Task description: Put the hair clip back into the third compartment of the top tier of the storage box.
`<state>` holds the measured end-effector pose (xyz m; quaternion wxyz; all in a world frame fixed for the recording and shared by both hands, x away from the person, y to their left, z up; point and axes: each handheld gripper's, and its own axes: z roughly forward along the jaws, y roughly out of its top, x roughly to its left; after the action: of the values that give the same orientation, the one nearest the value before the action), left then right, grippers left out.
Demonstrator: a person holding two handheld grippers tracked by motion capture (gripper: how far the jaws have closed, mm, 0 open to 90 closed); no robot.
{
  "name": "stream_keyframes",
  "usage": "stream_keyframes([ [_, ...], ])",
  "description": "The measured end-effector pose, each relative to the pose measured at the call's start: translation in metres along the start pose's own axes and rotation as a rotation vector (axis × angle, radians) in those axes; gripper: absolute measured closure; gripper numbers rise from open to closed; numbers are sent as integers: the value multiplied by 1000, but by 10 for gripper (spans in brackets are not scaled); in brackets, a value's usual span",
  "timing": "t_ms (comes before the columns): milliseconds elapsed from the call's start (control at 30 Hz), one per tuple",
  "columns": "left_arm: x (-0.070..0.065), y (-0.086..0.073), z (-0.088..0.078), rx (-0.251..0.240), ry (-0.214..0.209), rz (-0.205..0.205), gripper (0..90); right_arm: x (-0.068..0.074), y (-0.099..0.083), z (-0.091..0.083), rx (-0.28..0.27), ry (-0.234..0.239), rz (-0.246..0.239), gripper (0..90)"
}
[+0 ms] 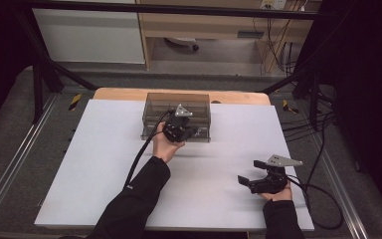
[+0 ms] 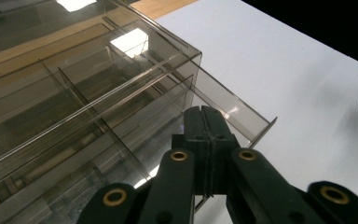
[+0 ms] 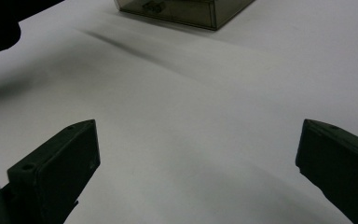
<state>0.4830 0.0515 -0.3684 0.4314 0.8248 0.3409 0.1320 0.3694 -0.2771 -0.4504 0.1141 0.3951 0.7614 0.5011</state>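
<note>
A smoky clear plastic drawer box stands at the far middle of the white table top. My left gripper is at the box's front, low on its right side. In the left gripper view its jaws are pressed flat together, shut, over a drawer that sticks out a little from the box. Whether the drawer's thin wall is pinched between them I cannot tell. My right gripper rests near the table's front right, open, with bare table between its jaws. The box lies far ahead of it.
A wooden strip runs behind the white top. Black cables trail off the right edge, and a black frame with metal rails surrounds the table. Dividers split the box's drawers into compartments.
</note>
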Motion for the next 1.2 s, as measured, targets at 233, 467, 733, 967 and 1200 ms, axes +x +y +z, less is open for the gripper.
stream_keyframes([
  [233,2,-2,2,3,-5,-11,895,0,0,0,1,1,0,2],
  [467,4,-2,0,-10,-5,-18,845,0,0,0,1,1,1,2],
  [733,5,0,-14,-45,-3,-24,727,0,0,1,2,3,2,3],
  [967,9,-5,-28,-56,5,-16,554,0,0,0,1,2,3,3],
  [1200,13,-13,-45,-66,23,7,395,0,0,0,2,1,2,3],
])
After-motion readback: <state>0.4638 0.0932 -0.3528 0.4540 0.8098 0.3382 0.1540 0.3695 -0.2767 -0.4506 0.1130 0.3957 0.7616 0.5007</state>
